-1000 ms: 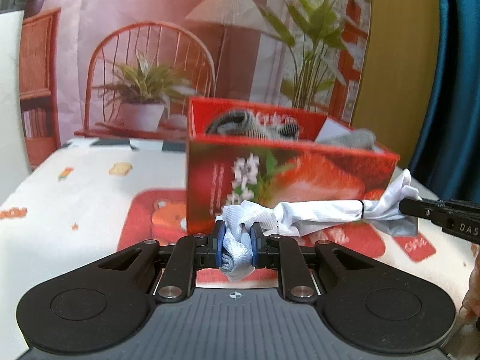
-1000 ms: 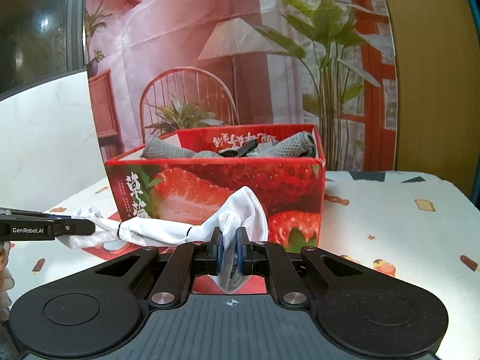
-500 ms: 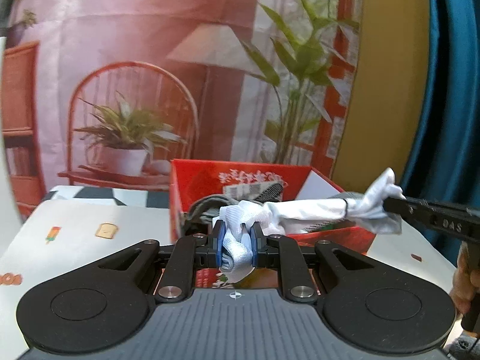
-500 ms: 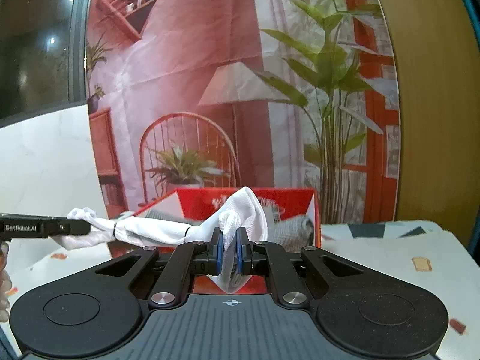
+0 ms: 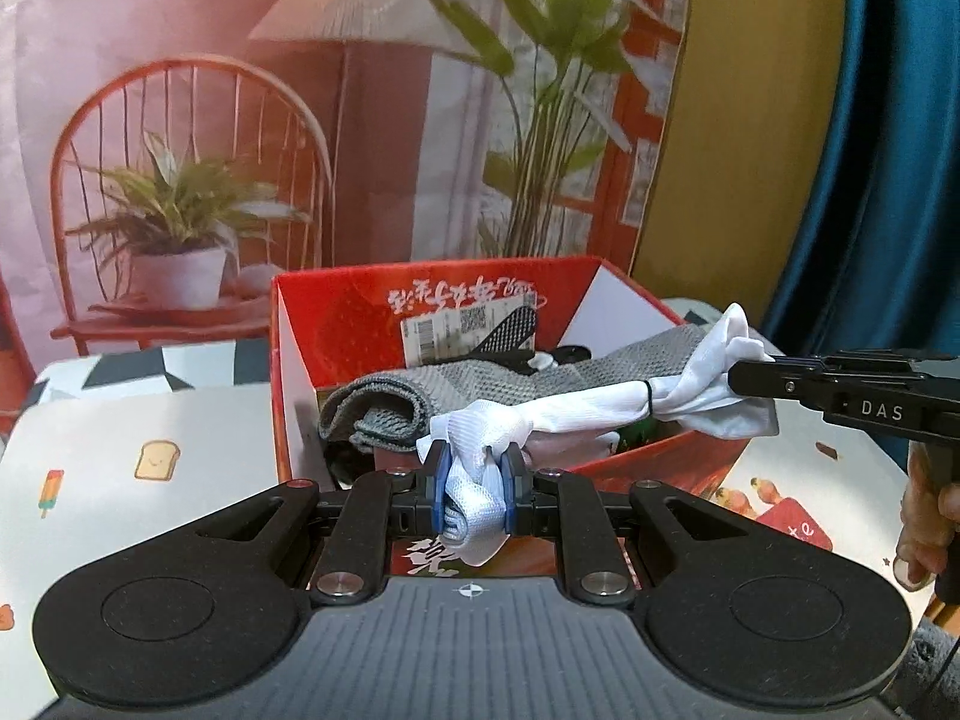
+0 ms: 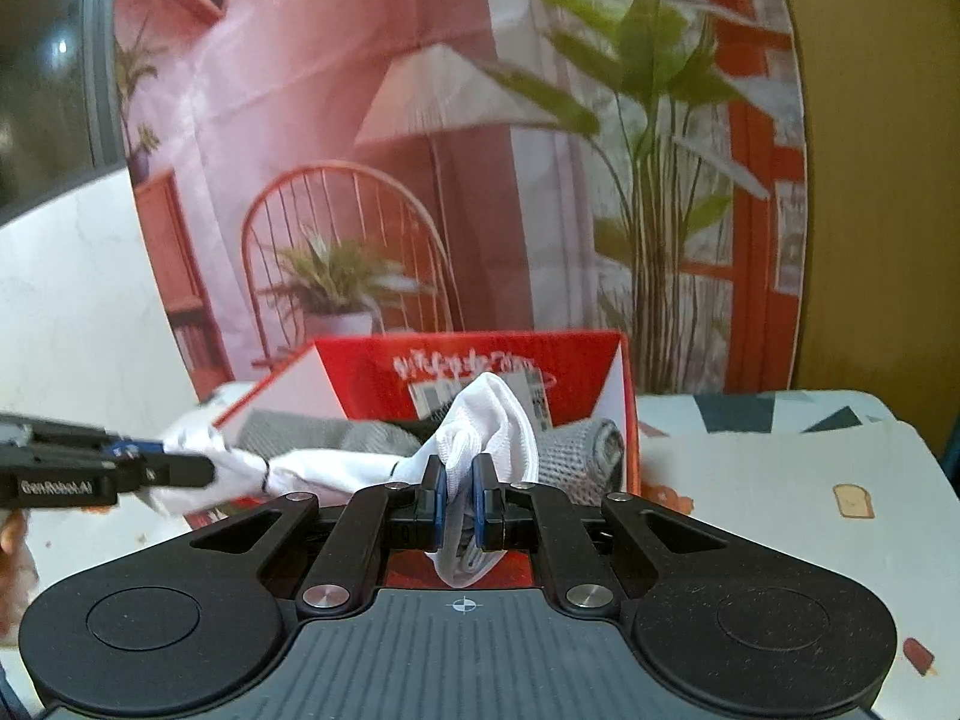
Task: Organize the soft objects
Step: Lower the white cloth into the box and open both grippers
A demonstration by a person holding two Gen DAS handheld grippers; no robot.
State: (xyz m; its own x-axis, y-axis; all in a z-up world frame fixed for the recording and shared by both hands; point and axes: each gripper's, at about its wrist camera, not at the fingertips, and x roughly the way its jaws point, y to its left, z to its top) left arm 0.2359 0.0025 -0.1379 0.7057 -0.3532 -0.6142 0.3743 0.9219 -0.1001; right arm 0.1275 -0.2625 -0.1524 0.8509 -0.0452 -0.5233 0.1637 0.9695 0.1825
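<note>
A printed backdrop (image 5: 252, 120) of a chair, lamp and plants hangs behind the table (image 5: 138, 438), which wears a pale cloth with toast and ice-lolly prints; a blue curtain (image 5: 888, 150) hangs at the right in the left view.

The red box (image 5: 300, 360), strawberry-printed and open-topped, stands mid-table. Inside we see grey knit cloths (image 5: 420, 396), something black, and a barcode label on the far wall.

The white cloth (image 5: 588, 408), bunched into a rope with a thin black band round it, spans over the box's near rim, one end in each gripper. The left gripper (image 5: 474, 480) is clamped on the thicker, bluish end; the right gripper (image 6: 459, 483) is closed tight on the other end, fabric spilling above and below its pads. The cloth touches neither table nor, as far as we can tell, the box contents.

Step in hand, our judgement: carry it over the opening and lower it in. To do it well, we keep both ends level and the span taut enough to clear the near rim, bring both grippers forward together, lower until the middle rests on the grey cloths, then release both ends.

In the way: the near rim under the span, and the grey pile already filling much of the box, so loose tails may drape outside.
</note>
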